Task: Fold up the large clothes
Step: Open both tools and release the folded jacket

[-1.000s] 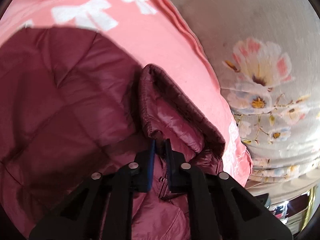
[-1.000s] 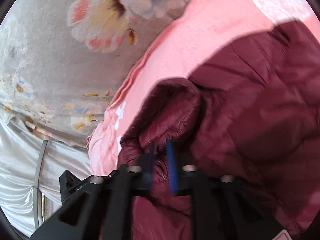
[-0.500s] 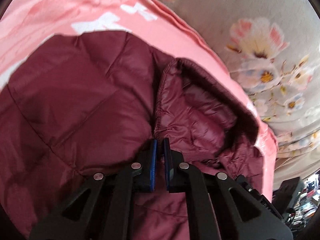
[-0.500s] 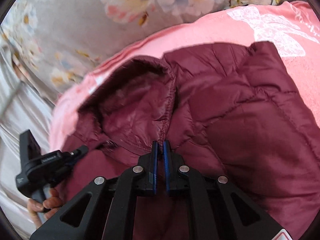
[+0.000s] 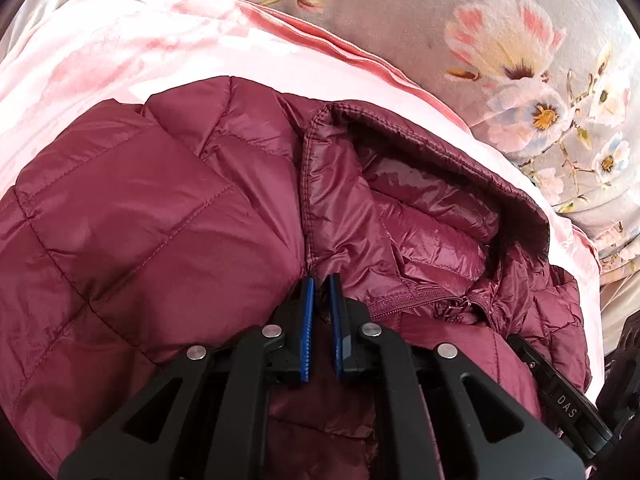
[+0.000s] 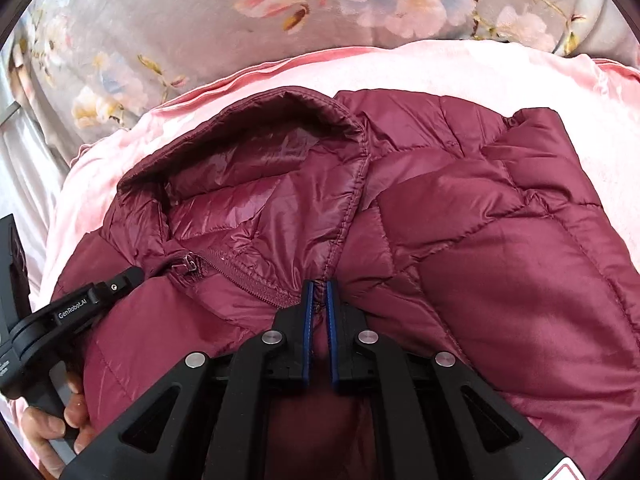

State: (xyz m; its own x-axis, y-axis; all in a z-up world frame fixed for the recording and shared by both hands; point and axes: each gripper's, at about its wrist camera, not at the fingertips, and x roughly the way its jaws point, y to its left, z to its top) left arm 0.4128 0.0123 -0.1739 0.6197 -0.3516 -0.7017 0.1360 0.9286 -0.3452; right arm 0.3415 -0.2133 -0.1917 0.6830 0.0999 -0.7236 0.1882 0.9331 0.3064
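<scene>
A maroon quilted puffer jacket (image 5: 160,220) (image 6: 500,240) lies front up on a pink blanket (image 5: 160,48) (image 6: 480,64). Its stand-up collar (image 5: 420,184) (image 6: 256,160) gapes open above the zipper (image 5: 412,300) (image 6: 240,272). My left gripper (image 5: 320,280) pinches the seam where one end of the collar meets the shoulder; its jaws are opening slightly, with fabric still between the blue pads. At the collar's other end my right gripper (image 6: 318,285) is shut on the same kind of seam.
Grey bedding with a flower print (image 5: 400,12) (image 6: 160,20) lies beyond the blanket. In the right wrist view a hand (image 6: 48,428) holds the other tool's handle at the lower left, one of its black fingers (image 6: 120,282) resting near the zipper pull.
Both views have rolled level and sunk toward the bed. The jacket's shoulders and collar have spread flatter on the pink blanket. Both grippers still pinch the collar seams.
</scene>
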